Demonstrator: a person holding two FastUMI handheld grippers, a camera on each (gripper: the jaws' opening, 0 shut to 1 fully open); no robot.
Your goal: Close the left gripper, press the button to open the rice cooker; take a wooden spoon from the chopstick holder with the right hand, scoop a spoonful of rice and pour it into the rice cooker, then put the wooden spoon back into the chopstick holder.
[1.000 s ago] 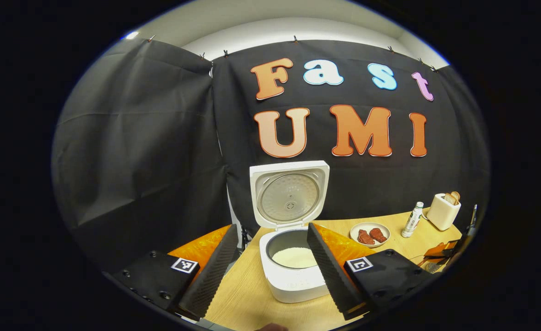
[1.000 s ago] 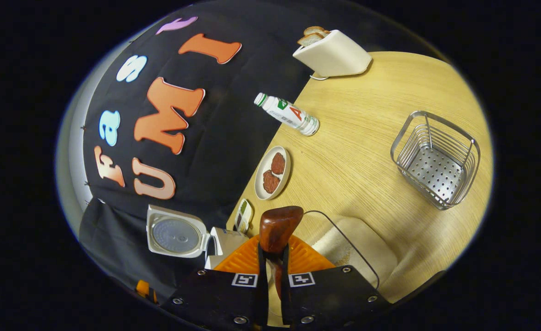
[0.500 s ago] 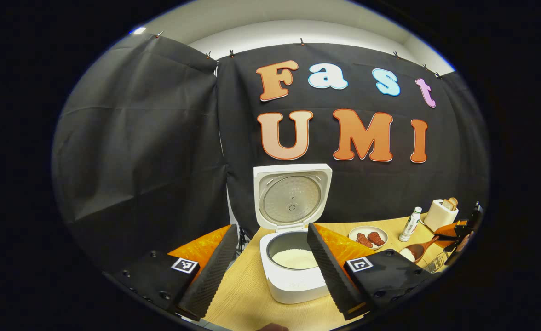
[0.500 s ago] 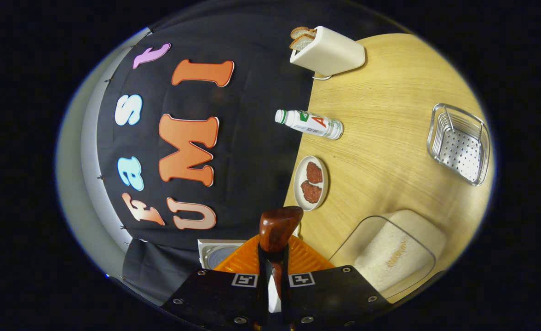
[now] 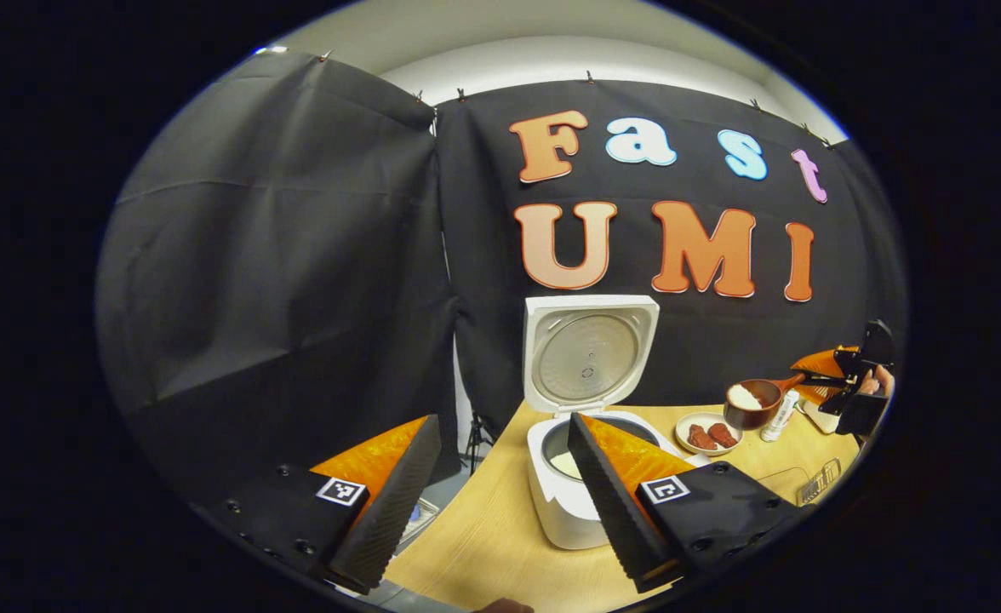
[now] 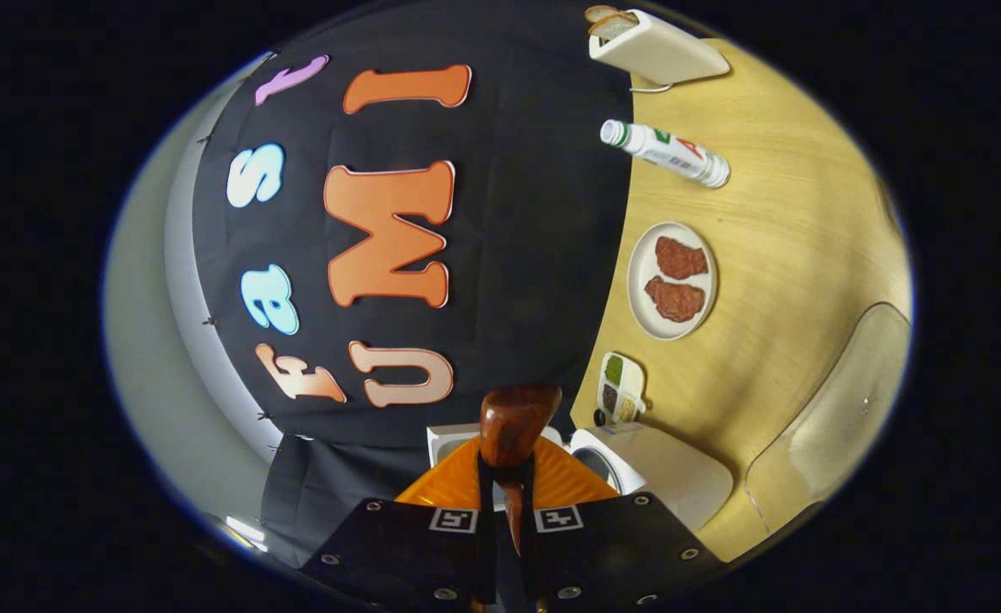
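wooden table (image 5: 500, 545) holds open rice cooker (image 5: 581, 477); bottle (image 6: 666, 153) label unreadable.

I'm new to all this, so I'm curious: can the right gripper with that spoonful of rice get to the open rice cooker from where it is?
Probably yes. The rice cooker has its lid standing upright, so the pot is uncovered. The right gripper holds the wooden spoon in the air above the plate, with open air between it and the pot.
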